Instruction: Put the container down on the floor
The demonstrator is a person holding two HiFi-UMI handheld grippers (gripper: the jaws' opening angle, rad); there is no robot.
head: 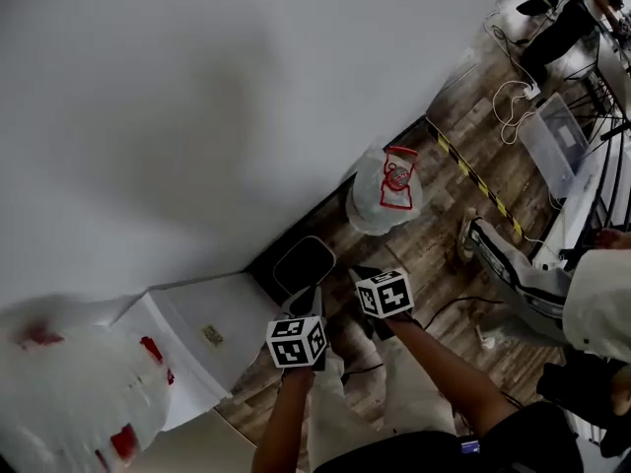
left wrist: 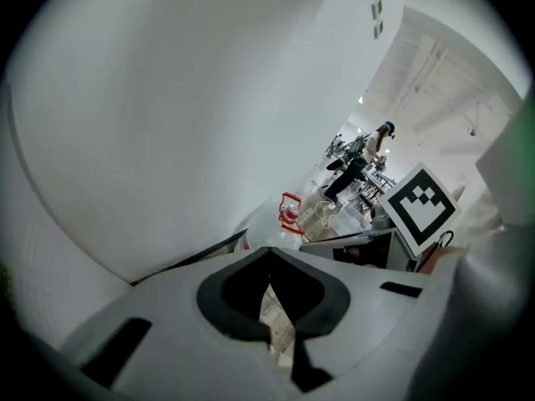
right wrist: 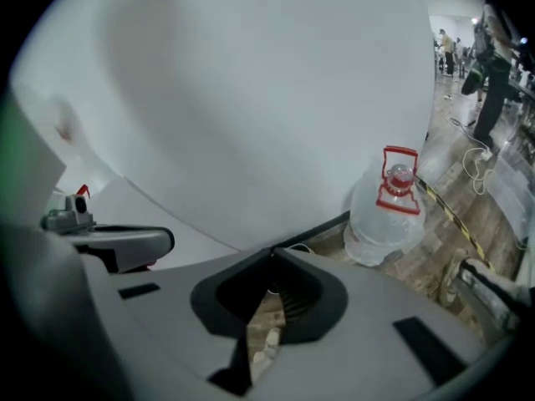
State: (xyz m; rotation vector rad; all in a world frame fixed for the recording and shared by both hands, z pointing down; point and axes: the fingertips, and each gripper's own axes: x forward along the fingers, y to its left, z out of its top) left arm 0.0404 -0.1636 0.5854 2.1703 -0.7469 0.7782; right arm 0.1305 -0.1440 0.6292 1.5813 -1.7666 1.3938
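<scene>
A black, rounded-corner container (head: pixel 303 264) rests on the wooden floor against the white wall, with neither gripper touching it. In the head view both grippers hang above it, each with a marker cube. My left gripper (head: pixel 305 302) (left wrist: pixel 269 253) has its jaws closed tip to tip with nothing between them. My right gripper (head: pixel 363 274) (right wrist: pixel 272 253) sits just right of it, also shut and empty. In the right gripper view the left gripper's body (right wrist: pixel 109 245) shows at the left edge.
A clear water jug with a red handle (head: pixel 386 190) (right wrist: pixel 389 211) stands by the wall further on. A white box (head: pixel 197 348) lies to the left. Yellow-black tape (head: pixel 473 180), cables, a clear bin (head: pixel 552 141) and a person (left wrist: pixel 359 161) occupy the far right.
</scene>
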